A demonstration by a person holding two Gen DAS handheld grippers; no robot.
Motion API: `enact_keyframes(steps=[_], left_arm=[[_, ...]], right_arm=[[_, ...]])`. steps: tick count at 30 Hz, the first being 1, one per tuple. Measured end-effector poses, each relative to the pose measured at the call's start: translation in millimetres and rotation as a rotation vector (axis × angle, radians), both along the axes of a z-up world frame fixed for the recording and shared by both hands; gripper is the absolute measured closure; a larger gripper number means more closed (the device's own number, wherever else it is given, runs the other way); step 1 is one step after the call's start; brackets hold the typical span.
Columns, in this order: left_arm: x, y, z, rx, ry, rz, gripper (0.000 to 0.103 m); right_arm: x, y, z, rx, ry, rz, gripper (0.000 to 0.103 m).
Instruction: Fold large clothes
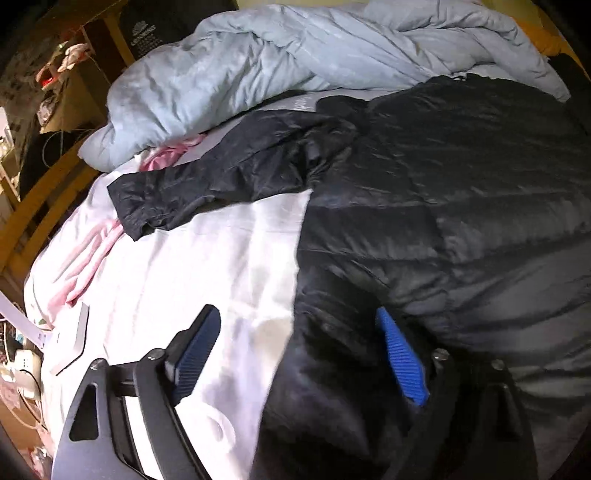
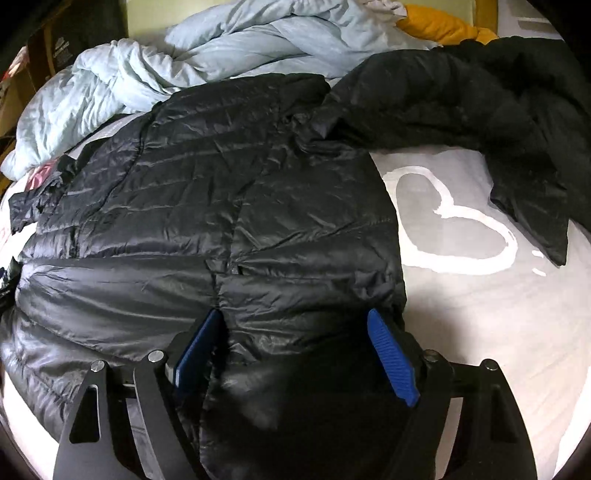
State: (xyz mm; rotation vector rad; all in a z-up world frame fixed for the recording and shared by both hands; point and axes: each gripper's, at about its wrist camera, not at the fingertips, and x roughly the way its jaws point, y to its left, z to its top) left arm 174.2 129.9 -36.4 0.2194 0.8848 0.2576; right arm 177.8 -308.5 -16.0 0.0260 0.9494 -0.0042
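Note:
A black quilted puffer jacket (image 1: pixel 443 192) lies spread flat on the bed, and it also fills the middle of the right wrist view (image 2: pixel 221 206). One sleeve (image 1: pixel 207 188) stretches out to the left over the white sheet. My left gripper (image 1: pixel 295 312) is open at the jacket's lower left edge, with one blue pad (image 1: pixel 199 347) over the sheet and the other pad (image 1: pixel 400 362) against the jacket. My right gripper (image 2: pixel 293 314) is open over the lower right hem, with jacket fabric lying between its pads.
A crumpled light blue duvet (image 1: pixel 258 70) is bunched at the far side of the bed. Pink cloth (image 1: pixel 92 254) lies at the left and a yellow item (image 2: pixel 443 27) at the back. More black fabric (image 2: pixel 498 122) drapes over the grey heart-print sheet (image 2: pixel 461 236). The wooden bed frame (image 1: pixel 44 199) runs along the left.

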Motion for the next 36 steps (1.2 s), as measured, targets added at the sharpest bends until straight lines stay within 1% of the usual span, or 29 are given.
enact_keyframes(steps=[3, 6, 8, 9, 11, 12, 14, 16, 17, 18, 20, 22, 24, 26, 28, 34, 35, 36], left_arm=[[3, 9, -4, -0.061, 0.016, 0.008, 0.016], [1, 9, -3, -0.091, 0.02, 0.006, 0.016], [-3, 10, 0, -0.103, 0.002, 0.004, 0.018], [-6, 10, 3, -0.108, -0.016, 0.001, 0.022], [-15, 5, 14, -0.102, -0.062, -0.002, 0.026], [-22, -1, 21, -0.093, -0.095, -0.01, 0.026], [-40, -14, 41, -0.084, -0.184, -0.044, 0.026], [-62, -26, 64, -0.093, -0.276, -0.088, 0.026], [-75, -34, 75, -0.103, -0.312, -0.128, 0.025], [-87, -42, 84, -0.108, -0.333, -0.172, 0.021], [-107, -60, 94, -0.089, -0.34, -0.254, 0.017], [-126, -76, 95, -0.081, -0.331, -0.323, 0.015], [-138, -85, 91, -0.099, -0.296, -0.357, 0.011], [-143, -94, 79, -0.14, -0.227, -0.395, 0.01], [-144, -100, 66, -0.145, -0.164, -0.413, 0.01], [-142, -117, 36, -0.111, -0.013, -0.486, 0.01], [-140, -122, 30, -0.088, 0.018, -0.501, 0.01], [-141, -126, 25, -0.057, 0.03, -0.498, 0.01]], right_arm=[[0, 4, -5, -0.027, -0.008, 0.0, 0.018], [0, 5, -8, -0.035, -0.02, -0.003, 0.017], [-2, 5, -6, -0.043, -0.022, -0.001, 0.017], [-3, 4, -4, -0.04, -0.027, -0.005, 0.017], [-11, 3, 4, -0.029, -0.047, -0.023, 0.019], [-15, 3, 9, -0.027, -0.056, -0.027, 0.019], [-30, 8, 26, -0.022, -0.107, -0.015, 0.019], [-50, 17, 46, -0.023, -0.174, 0.02, 0.019], [-59, 23, 56, -0.027, -0.2, 0.035, 0.019], [-70, 30, 66, -0.024, -0.226, 0.054, 0.019], [-84, 38, 78, 0.0, -0.25, 0.088, 0.019], [-101, 49, 83, 0.013, -0.258, 0.114, 0.019], [-118, 58, 79, 0.025, -0.245, 0.128, 0.018], [-127, 66, 70, 0.031, -0.212, 0.157, 0.018], [-131, 79, 61, -0.008, -0.176, 0.181, 0.018], [-135, 109, 40, -0.125, -0.119, 0.277, 0.018], [-135, 113, 37, -0.137, -0.104, 0.298, 0.018], [-136, 118, 32, -0.155, -0.085, 0.324, 0.018]])
